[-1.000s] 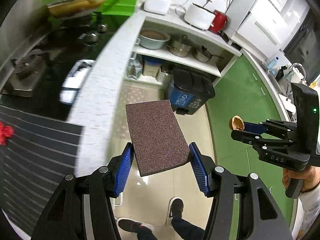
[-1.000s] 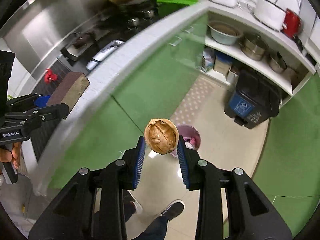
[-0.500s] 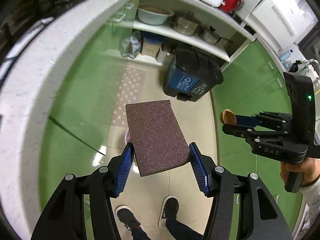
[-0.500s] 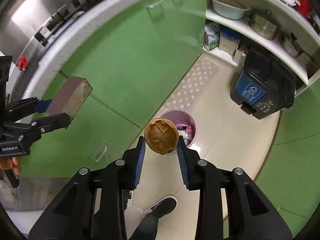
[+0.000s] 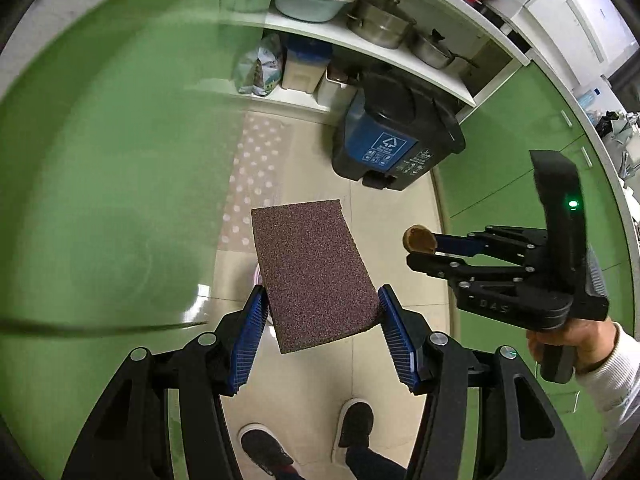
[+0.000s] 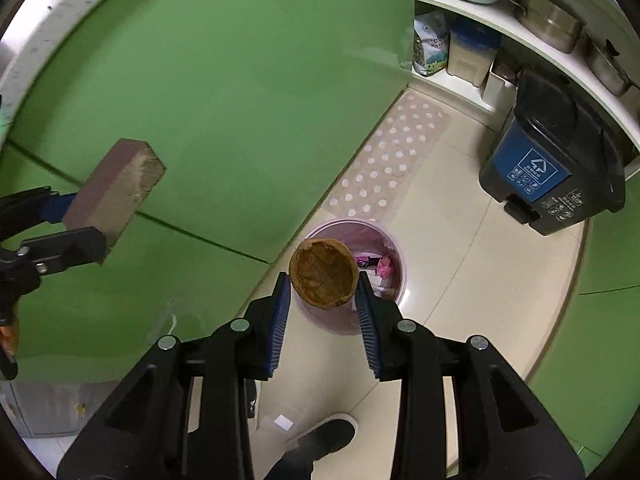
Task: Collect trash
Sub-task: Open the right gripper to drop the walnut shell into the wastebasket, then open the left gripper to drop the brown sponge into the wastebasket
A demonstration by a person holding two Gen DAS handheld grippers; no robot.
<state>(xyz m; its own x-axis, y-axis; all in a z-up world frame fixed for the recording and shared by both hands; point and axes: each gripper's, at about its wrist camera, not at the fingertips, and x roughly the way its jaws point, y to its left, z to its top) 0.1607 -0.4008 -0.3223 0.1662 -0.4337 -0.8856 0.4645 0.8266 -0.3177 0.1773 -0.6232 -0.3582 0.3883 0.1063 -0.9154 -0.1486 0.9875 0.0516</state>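
Observation:
My left gripper (image 5: pixel 320 304) is shut on a brown scouring sponge (image 5: pixel 316 272), which sticks out forward over the floor. In the right wrist view the same sponge (image 6: pixel 116 188) and left gripper (image 6: pixel 60 220) hang at the left, in front of the green cabinet. My right gripper (image 6: pixel 322 284) points down over a small pink waste bin (image 6: pixel 384 236) with scraps inside. Its jaws are opening; a half walnut shell (image 6: pixel 323 276) sits loose between the pads, hollow side up. The left wrist view shows that shell (image 5: pixel 418 240) at the tip of the right gripper (image 5: pixel 420 248).
A black and blue recycling bin (image 6: pixel 552 176) stands on the tiled floor by open shelves with pots (image 5: pixel 380 28) and a basin. Green cabinet doors (image 6: pixel 200 100) close the left side. A dotted mat (image 6: pixel 384 172) lies near the pink bin. A person's shoes (image 5: pixel 264 448) are below.
Both grippers sank from counter height toward the floor and now hang over the pink bin. The right jaws have widened and the walnut shell has rolled to show its hollow side.

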